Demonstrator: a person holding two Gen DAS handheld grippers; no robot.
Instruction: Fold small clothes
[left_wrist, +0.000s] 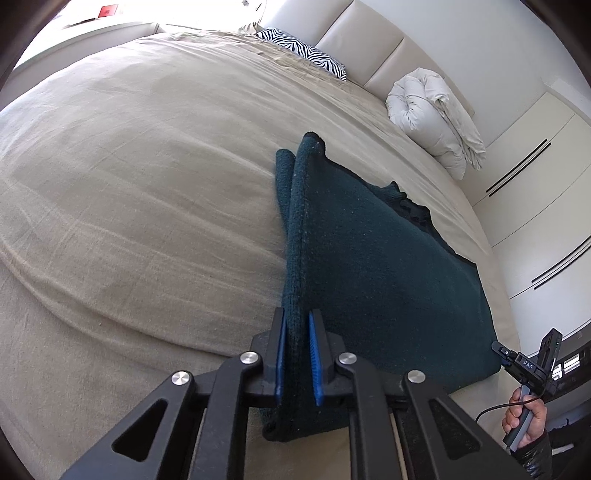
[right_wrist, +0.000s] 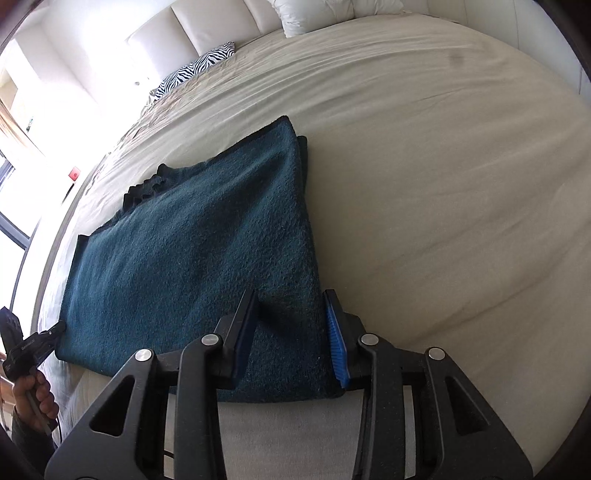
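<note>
The dark teal cloth (right_wrist: 207, 251) lies folded flat on the beige bed sheet (left_wrist: 129, 184), near the bed's near edge, with both grippers at its near corners. Its far edge is partly hard to read: a dark, ragged strip (right_wrist: 147, 186) protrudes there, and whether it is trim or a lower layer cannot be told. The near hem passes behind the gripper frames in both views. In the left wrist view the left gripper (left_wrist: 298, 334) stands closed on a raised fold of the cloth, the blue pads (left_wrist: 281, 354) pressing the fabric from both sides; the fold runs away from the jaws as an upright ridge. The right wrist view shows that gripper only small at the left edge, held by a hand (right_wrist: 35, 397) whose sleeve is cut off by the frame. The right gripper (right_wrist: 291, 319) has its jaws partly open, straddling the cloth's right corner; the left pad sits on the top face, the right pad (right_wrist: 336, 347) beside the cloth's edge, and firm pressure cannot be confirmed. The left wrist view shows the right gripper only at the lower right, gripped by the right hand (left_wrist: 526, 421), its jaws concealed by the cloth. Only the left wrist view shows the rolled white duvet (left_wrist: 436, 118) clearly and the cupboard doors (left_wrist: 535, 177); both show the zebra-print pillow (left_wrist: 306, 51) by the headboard (left_wrist: 362, 40).
</note>
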